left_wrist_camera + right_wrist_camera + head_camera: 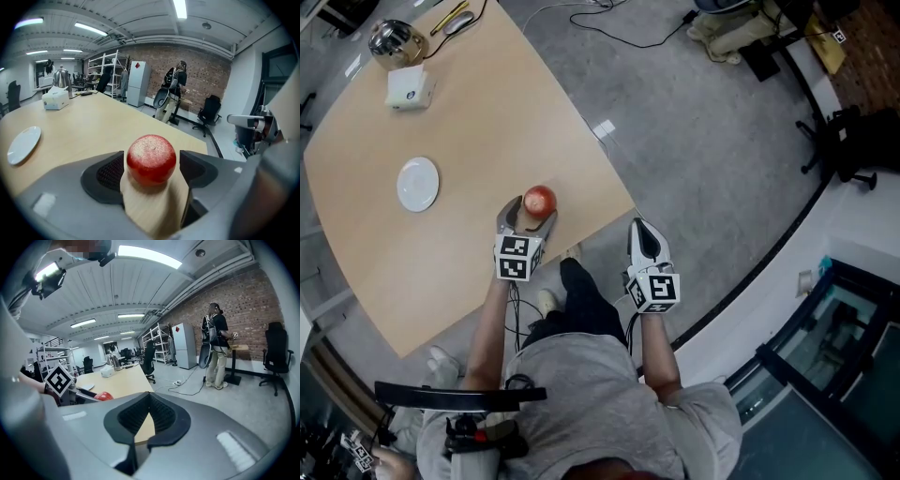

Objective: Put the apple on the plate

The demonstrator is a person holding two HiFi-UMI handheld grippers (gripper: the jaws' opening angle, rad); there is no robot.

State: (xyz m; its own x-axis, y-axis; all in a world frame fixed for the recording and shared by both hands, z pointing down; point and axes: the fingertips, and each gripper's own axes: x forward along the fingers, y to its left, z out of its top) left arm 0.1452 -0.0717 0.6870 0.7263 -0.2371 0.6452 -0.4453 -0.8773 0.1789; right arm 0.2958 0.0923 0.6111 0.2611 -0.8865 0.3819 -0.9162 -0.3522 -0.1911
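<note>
Left gripper (529, 214): jaws spread around round red apple (151, 158);
Right gripper (149, 397): jaws pressed together;
Round white plate (418, 184): well apart from apple

Apple (539, 200): red, round, pale speckling across the top, small dimple facing up. It sits upright on the tan surface (441, 272), close to the near edge. It's right between my left fingers (110, 172), which stand apart on either side. A thin gap shows on the right side; the left side is too close to call. Plate (418, 184): small, white, round, flat on the same surface. It lies well apart from the apple, off to the left of my left fingers and a bit beyond them.
</note>
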